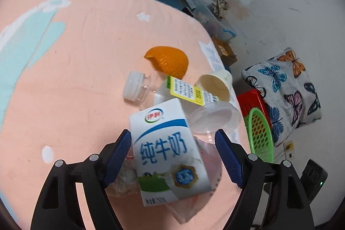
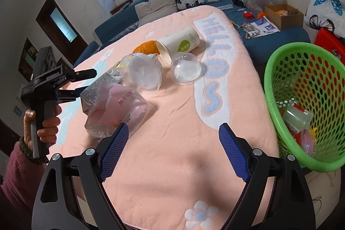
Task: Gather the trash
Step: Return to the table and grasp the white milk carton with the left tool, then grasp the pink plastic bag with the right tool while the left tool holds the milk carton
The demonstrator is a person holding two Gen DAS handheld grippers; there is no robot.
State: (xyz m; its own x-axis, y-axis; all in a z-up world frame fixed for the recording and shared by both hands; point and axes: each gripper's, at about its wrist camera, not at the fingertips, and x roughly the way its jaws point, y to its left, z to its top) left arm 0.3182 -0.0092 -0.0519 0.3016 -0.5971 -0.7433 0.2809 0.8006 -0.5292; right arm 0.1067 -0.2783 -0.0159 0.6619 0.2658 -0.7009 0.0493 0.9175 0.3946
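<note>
Milk carton lies low in the left-wrist frame between the wide, untouching jaws of the left tool, right tool gaping empty; pickup pending: close, then carry to green basket.

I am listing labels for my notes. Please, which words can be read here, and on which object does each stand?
"纯牛奶": milk carton.
"HELLO": pink blanket.
"MENG": clear dome lid.
Yellow label on clear bottle: too small.
Paper cup print, plastic bag red print: unreadable.
</note>
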